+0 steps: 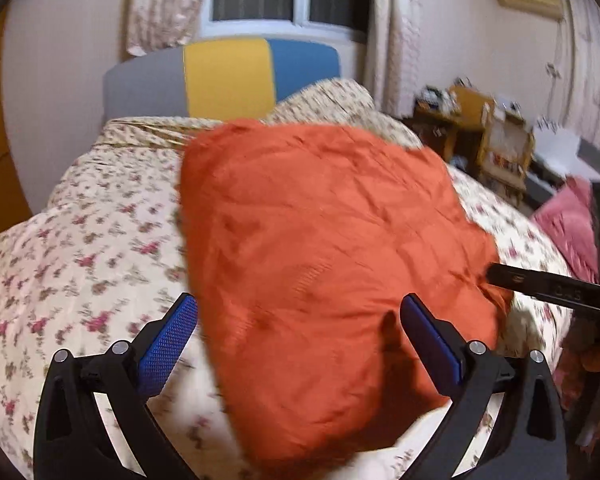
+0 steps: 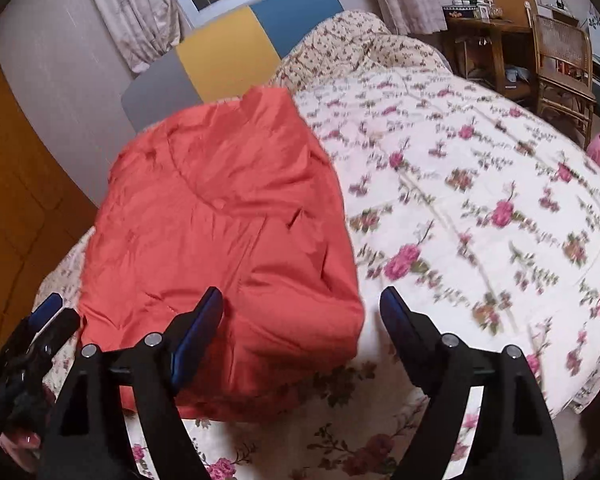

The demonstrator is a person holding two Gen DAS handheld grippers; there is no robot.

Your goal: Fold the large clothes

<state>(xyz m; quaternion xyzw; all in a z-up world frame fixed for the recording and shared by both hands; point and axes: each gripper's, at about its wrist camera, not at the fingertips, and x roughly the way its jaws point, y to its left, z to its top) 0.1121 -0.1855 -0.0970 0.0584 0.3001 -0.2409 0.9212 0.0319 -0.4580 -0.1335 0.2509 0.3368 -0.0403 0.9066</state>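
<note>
An orange-red padded jacket point(image 1: 332, 248) lies folded into a thick block on the floral bed; it also shows in the right wrist view point(image 2: 220, 216). My left gripper point(image 1: 300, 316) is open just above the jacket's near edge, its blue pads point(image 1: 168, 344) apart and holding nothing. My right gripper point(image 2: 300, 316) is open at the jacket's near right corner, its jaws wide and empty. The right gripper's tip point(image 1: 548, 286) shows at the jacket's right edge in the left wrist view. The left gripper point(image 2: 44, 320) appears at the lower left of the right wrist view.
The floral quilt point(image 2: 480, 200) covers the bed. A headboard point(image 1: 228, 72) in grey, yellow and blue stands behind, with a window above. A wooden table point(image 2: 488, 40) and rattan chair point(image 2: 560, 64) stand at the right. Pink fabric point(image 1: 568, 220) lies at the bed's right edge.
</note>
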